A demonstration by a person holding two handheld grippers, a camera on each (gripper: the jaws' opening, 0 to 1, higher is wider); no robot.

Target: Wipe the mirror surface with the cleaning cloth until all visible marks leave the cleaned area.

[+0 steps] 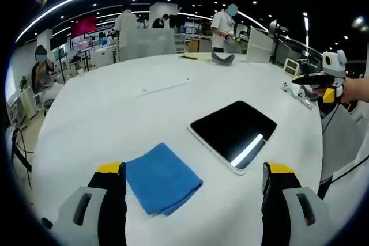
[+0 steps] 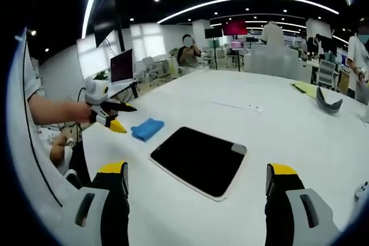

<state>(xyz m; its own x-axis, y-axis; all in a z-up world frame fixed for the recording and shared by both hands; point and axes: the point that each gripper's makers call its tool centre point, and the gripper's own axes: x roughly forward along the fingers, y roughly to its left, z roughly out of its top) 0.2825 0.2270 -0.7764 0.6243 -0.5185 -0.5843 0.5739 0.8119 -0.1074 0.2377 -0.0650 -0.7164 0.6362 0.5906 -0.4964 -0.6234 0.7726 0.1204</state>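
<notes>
On a wide white worktop [image 1: 115, 113] in an open-plan office, a dark mirror [image 1: 233, 132] lies flat with a folded blue cleaning cloth [image 1: 161, 178] just beside it, the two apart. Seen from the left gripper view, the left gripper [image 1: 193, 185] hovers with its jaws spread wide and empty; the cloth sits just ahead of the left jaw, while the mirror lies farther off, between the jaws and toward the right one. The right gripper [image 1: 323, 80] appears at far right, held by a hand. From the right gripper view, the right gripper [image 2: 196, 185] also has its jaws wide apart and empty, the mirror [image 2: 199, 159] between and just beyond them, the cloth [image 2: 147, 128] farther left, near the left gripper [image 2: 112, 116]. People stand in the background.
</notes>
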